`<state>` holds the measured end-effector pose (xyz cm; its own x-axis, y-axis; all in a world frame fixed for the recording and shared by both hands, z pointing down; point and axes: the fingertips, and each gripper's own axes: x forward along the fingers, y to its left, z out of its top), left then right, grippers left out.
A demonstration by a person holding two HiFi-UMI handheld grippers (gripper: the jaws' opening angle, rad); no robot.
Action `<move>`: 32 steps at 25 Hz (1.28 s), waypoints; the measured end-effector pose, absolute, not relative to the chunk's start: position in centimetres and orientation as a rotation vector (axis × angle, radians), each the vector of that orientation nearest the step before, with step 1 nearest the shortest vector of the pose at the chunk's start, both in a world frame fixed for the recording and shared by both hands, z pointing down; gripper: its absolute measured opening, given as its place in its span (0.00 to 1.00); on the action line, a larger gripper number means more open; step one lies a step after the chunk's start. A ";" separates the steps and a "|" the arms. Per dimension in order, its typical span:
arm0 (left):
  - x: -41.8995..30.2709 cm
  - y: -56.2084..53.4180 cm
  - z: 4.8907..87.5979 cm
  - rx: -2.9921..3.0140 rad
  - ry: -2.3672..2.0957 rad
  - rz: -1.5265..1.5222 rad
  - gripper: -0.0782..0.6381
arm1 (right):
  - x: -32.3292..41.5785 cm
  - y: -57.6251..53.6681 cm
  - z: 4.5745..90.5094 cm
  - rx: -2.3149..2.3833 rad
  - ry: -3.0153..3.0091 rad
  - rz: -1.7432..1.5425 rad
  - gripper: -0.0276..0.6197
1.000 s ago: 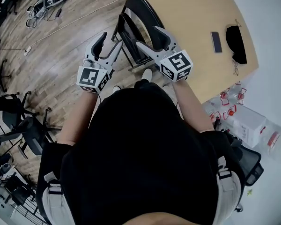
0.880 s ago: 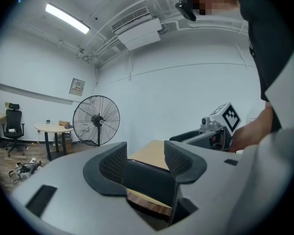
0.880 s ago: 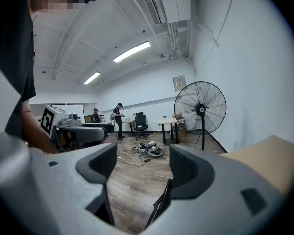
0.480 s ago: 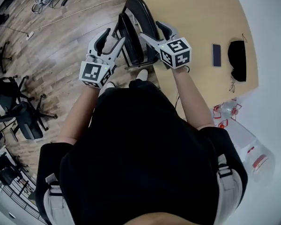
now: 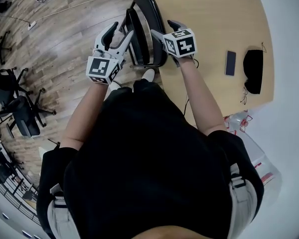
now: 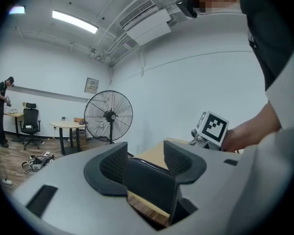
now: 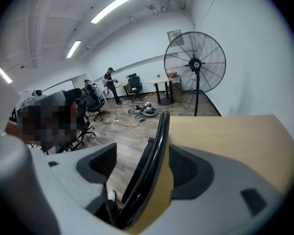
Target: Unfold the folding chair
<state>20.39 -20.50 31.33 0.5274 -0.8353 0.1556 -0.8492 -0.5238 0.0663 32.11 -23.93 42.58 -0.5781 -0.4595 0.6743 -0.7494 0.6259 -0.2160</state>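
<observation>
The left gripper (image 5: 120,33) has its jaws spread, and a flat black panel of the black folding chair (image 5: 141,39) shows in the gap; I see no pad pressing on it. The right gripper (image 5: 164,29) is spread too, with the chair's curved back rim running up between its jaws, close to one pad and clear of the other. The chair stands folded on the wooden plank floor (image 5: 65,29), close against the edge of the pale wooden worktop (image 5: 214,14).

The step in hand looks like taking hold — one gripper on the seat panel, the other on the back. To do it well, each should probably close square on a firm edge, deep enough not to slip, before the parts are drawn apart. The chair likely needs pulling clear of the worktop first, or its legs may catch.

No brand or label on the chair is readable. The marker cube (image 5: 180,42) on each gripper carries only black-and-white squares, no words — and a framed notice (image 6: 92,84) on the far wall is too small to read.
</observation>
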 end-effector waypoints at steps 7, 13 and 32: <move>20.8 -21.8 33.0 2.595 -1.494 0.193 0.42 | 32.8 -24.4 47.8 0.876 -2.133 0.779 0.55; 20.4 -21.9 33.6 2.569 -1.503 0.205 0.42 | 32.8 -23.6 50.6 0.819 -2.042 0.867 0.50; 19.9 -21.4 35.1 2.549 -1.470 0.231 0.42 | 31.5 -22.9 52.4 0.817 -1.878 1.041 0.18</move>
<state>19.86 -21.36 35.14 0.4962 -0.8377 0.2281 -0.8673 -0.4902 0.0862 31.46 -22.87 52.39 -0.4535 -0.1448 0.8794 -0.8225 0.4479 -0.3505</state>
